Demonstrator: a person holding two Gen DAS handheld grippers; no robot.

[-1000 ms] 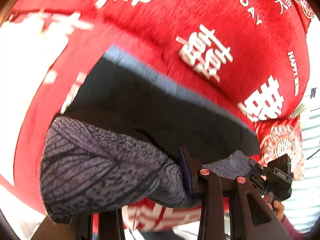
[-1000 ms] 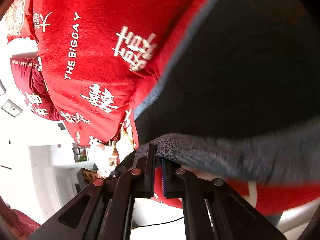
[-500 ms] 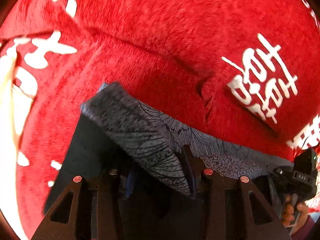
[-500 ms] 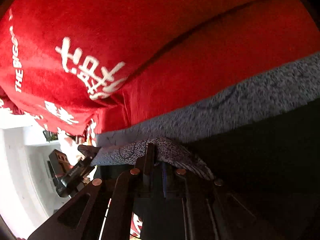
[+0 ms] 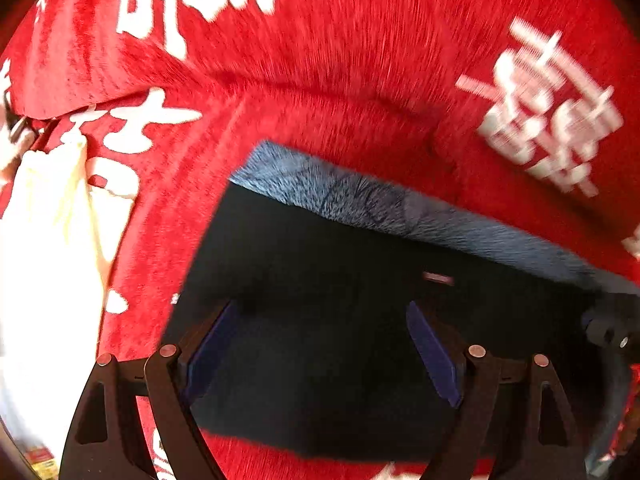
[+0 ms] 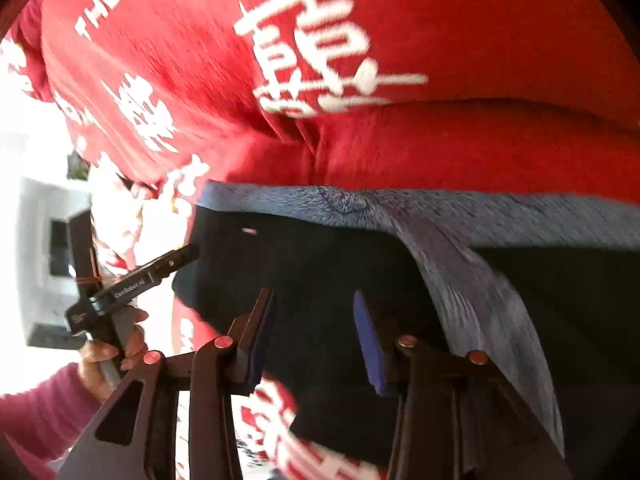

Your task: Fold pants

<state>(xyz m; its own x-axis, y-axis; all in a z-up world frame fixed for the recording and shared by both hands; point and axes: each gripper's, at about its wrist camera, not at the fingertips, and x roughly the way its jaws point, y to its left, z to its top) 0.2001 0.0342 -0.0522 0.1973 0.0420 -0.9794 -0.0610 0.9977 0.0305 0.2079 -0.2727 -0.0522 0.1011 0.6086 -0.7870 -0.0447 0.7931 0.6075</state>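
Note:
Dark pants (image 5: 320, 280) lie folded flat on a red blanket (image 5: 360, 80), a grey-blue patterned band (image 5: 360, 204) along their far edge. My left gripper (image 5: 320, 344) points steeply down over the dark cloth. Its jaws are opening, and the blue pads (image 5: 432, 356) stand wide with nothing pinched between them. In the right wrist view the same pants (image 6: 320, 272) and band (image 6: 400, 208) show. My right gripper (image 6: 314, 340) hovers over them with its jaws opening and the pads free of cloth. A hand (image 6: 104, 348) holds the left gripper (image 6: 132, 284) at the pants' left corner.
The red blanket (image 6: 440, 32) carries large white characters and has a soft crease beyond the pants. A cream-white cloth (image 5: 40, 240) lies off the blanket's left edge. White furniture (image 6: 44, 240) stands past the blanket, and a pink sleeve (image 6: 40, 400) comes in low on the left.
Both grippers held the grey patterned pants edge shut, carried it over and down, then let go. The pants now lie flat and both pairs of jaws have spread.

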